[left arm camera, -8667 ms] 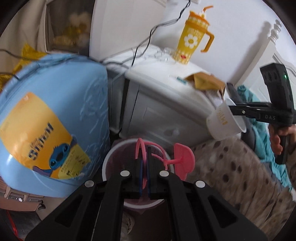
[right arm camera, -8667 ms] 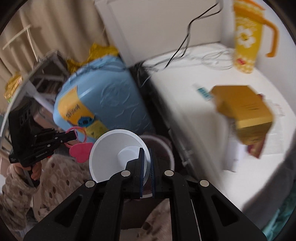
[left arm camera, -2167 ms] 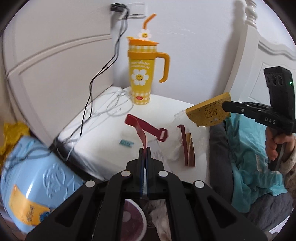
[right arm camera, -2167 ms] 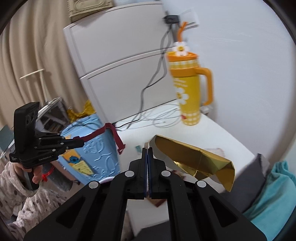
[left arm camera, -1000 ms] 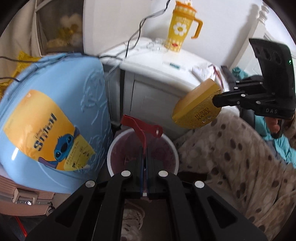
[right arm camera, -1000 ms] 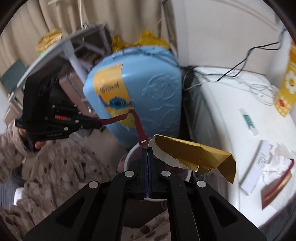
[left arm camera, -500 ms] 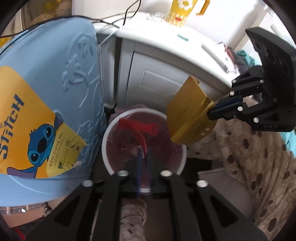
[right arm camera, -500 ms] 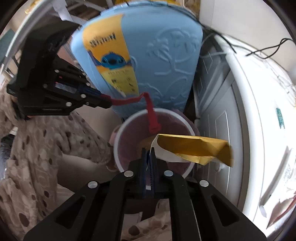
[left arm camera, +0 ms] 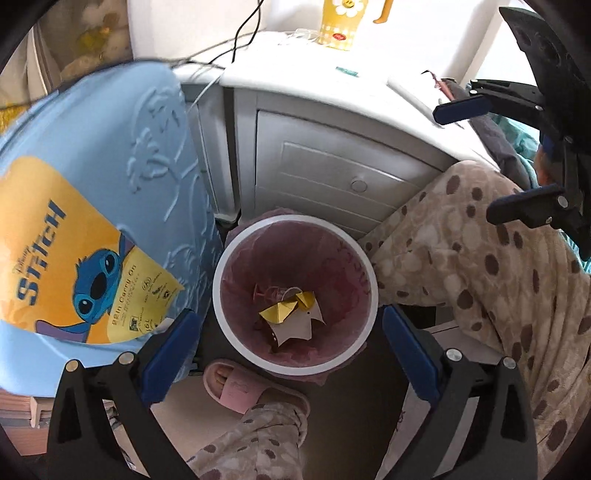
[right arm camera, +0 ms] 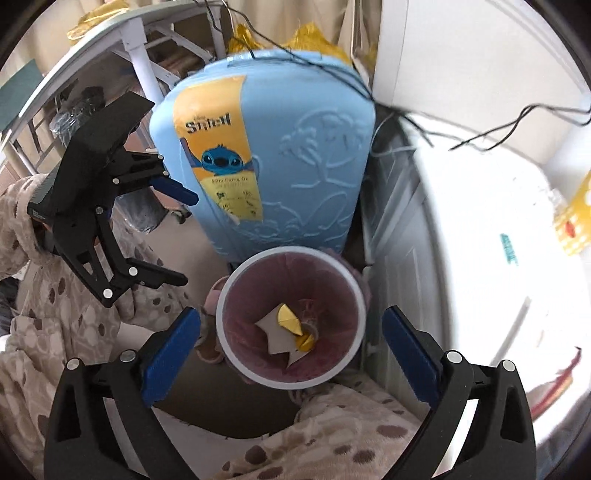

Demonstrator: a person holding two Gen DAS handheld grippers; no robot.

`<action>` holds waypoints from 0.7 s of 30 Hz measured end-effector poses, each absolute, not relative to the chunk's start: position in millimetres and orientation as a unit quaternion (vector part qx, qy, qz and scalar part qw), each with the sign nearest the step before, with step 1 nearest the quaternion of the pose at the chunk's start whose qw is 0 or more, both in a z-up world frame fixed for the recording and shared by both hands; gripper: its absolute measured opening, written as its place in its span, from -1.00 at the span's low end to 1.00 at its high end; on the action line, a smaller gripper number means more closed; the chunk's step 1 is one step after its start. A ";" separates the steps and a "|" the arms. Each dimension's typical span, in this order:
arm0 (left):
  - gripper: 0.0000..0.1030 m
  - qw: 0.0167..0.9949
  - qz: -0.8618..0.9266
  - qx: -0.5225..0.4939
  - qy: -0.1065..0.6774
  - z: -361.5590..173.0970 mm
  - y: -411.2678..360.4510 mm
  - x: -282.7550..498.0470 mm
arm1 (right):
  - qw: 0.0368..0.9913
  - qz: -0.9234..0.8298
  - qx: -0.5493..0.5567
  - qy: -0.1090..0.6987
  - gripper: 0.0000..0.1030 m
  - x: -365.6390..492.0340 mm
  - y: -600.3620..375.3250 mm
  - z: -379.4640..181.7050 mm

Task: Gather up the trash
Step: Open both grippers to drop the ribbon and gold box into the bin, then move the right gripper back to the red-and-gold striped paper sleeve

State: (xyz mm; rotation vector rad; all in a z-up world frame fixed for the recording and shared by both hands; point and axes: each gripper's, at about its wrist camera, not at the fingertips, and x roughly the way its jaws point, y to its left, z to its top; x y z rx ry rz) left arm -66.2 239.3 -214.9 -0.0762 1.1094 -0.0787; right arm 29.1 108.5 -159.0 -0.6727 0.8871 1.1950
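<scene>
Both tools hang over the white-rimmed bin (left arm camera: 295, 295) at the lower centre of each view. The left gripper (left arm camera: 291, 343) and the right gripper (right arm camera: 291, 343) have just been spreading their jaws and now stand wide with nothing between them. The gold wrapper (left arm camera: 284, 312) lies at the bin's bottom, with red scraps (left arm camera: 266, 291) beside it. More litter seems to wait on the nightstand (left arm camera: 325, 77) at upper right; swinging back carelessly could snag the cables (left arm camera: 236, 48) or clip the yellow tumbler (left arm camera: 338, 22).

Crumpled gold-and-white wrapper (left arm camera: 286, 317) lies at the bottom of the purple-lined bin (left arm camera: 236, 254).
</scene>
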 end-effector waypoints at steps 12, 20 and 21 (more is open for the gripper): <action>0.90 0.877 0.007 -0.006 0.481 -152.9 208.1 -88.2 | 0.718 0.529 -0.252 0.377 0.86 12.2 79.2 -130.2; 0.90 0.898 0.014 -0.041 0.438 -128.9 185.8 -95.2 | 0.752 0.518 -0.175 0.368 0.86 16.6 47.0 -107.1; 0.90 0.899 0.013 -0.041 0.437 -128.2 182.8 -94.9 | 0.758 0.513 -0.167 0.366 0.86 18.3 41.0 -103.6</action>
